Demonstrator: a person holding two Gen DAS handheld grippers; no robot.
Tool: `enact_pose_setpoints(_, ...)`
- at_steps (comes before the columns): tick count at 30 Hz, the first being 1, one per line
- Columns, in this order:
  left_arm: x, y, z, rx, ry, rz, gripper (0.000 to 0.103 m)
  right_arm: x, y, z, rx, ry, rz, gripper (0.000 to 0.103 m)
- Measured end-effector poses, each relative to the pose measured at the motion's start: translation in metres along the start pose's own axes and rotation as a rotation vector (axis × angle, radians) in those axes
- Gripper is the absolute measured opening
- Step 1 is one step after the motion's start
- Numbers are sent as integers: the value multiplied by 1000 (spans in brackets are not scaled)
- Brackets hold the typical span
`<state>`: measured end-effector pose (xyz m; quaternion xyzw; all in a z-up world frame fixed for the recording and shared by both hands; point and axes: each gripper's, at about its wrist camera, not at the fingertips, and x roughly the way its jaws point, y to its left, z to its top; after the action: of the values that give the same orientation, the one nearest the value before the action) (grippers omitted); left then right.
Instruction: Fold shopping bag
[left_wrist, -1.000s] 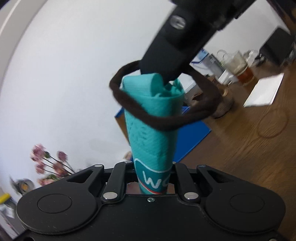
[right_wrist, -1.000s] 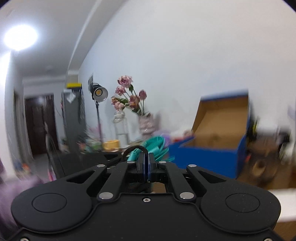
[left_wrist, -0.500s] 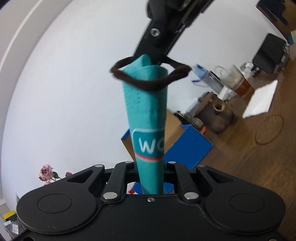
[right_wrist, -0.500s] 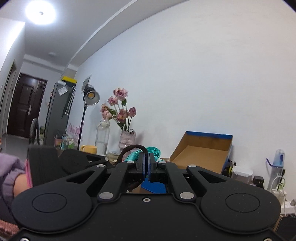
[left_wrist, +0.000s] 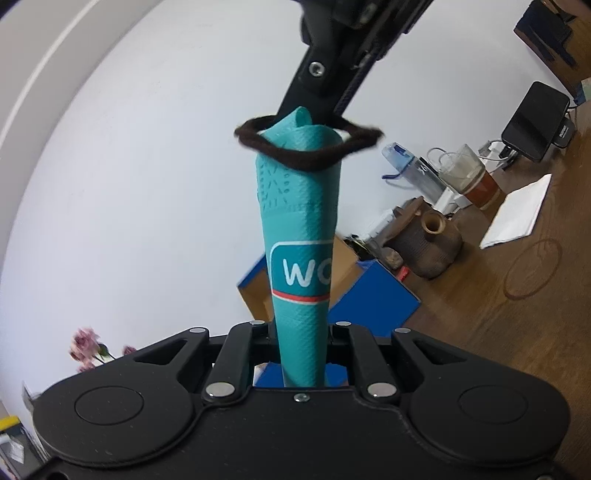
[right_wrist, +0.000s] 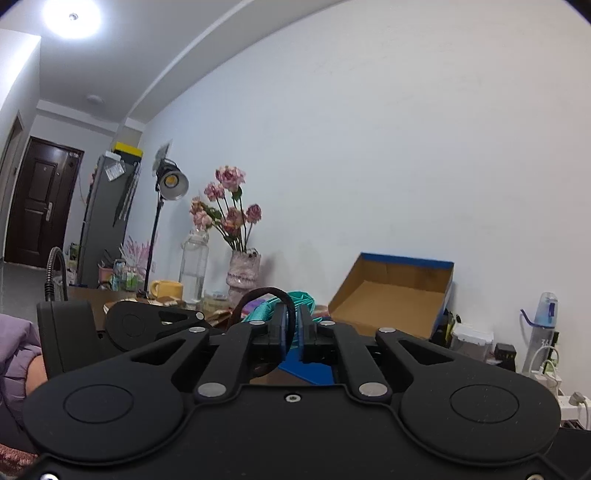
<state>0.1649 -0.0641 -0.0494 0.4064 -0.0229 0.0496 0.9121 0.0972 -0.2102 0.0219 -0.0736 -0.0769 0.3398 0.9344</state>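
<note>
The teal shopping bag (left_wrist: 300, 254) is rolled into a tight tube with a white logo. My left gripper (left_wrist: 301, 328) is shut on its lower end and holds it upright in the air. A dark brown elastic loop (left_wrist: 308, 144) circles the tube's top end. My right gripper (right_wrist: 291, 325) reaches in from above in the left wrist view (left_wrist: 325, 92); its jaws stand slightly apart with the loop (right_wrist: 275, 299) between them. The bag's top (right_wrist: 295, 301) shows just beyond its fingertips.
A wooden table (left_wrist: 517, 332) lies below with an open blue cardboard box (left_wrist: 369, 291), a brown clay pot (left_wrist: 428, 243), a white sheet (left_wrist: 517, 218), a glass jug and a water bottle. A vase of pink flowers (right_wrist: 240, 236), a jar and a lamp stand on the far side.
The loop has come up from lower on the tube to its top end. The right gripper's jaws, shut before, now stand slightly apart. Both grippers have tilted upward.
</note>
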Motion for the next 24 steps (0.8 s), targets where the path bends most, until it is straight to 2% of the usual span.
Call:
enact_pose_setpoints(1, 1, 1, 1, -11, 24, -18, 13, 1, 0, 0, -8, 7, -3, 23)
enact_pose_setpoints(3, 2, 4, 4, -31, 72, -54, 12, 1, 0, 0, -24, 21, -8, 27)
enact_pose_setpoints(6, 5, 12, 12, -51, 136, -104, 12, 3, 0, 1, -49, 41, -16, 28)
enact_pose_setpoints(8, 6, 15, 15, -60, 149, -115, 12, 4, 0, 1, -65, 55, -22, 22)
enact_pose_setpoints(9, 7, 18, 18, -73, 152, -119, 13, 4, 0, 1, -73, 62, -25, 6)
enact_pose_setpoints(11, 8, 25, 24, -95, 152, -118, 13, 4, 2, 6, -108, 57, -27, 3)
enact_pose_setpoints(15, 9, 27, 31, -89, 138, -88, 13, 3, 7, 18, -184, 42, -32, 2)
enact_pose_setpoints(20, 9, 11, 29, 15, 108, -3, 13, 1, 13, 33, -279, 23, -37, 2)
enact_pose_setpoints(24, 10, -2, 22, 116, 86, 76, 13, 1, 11, 38, -246, 38, -2, 2)
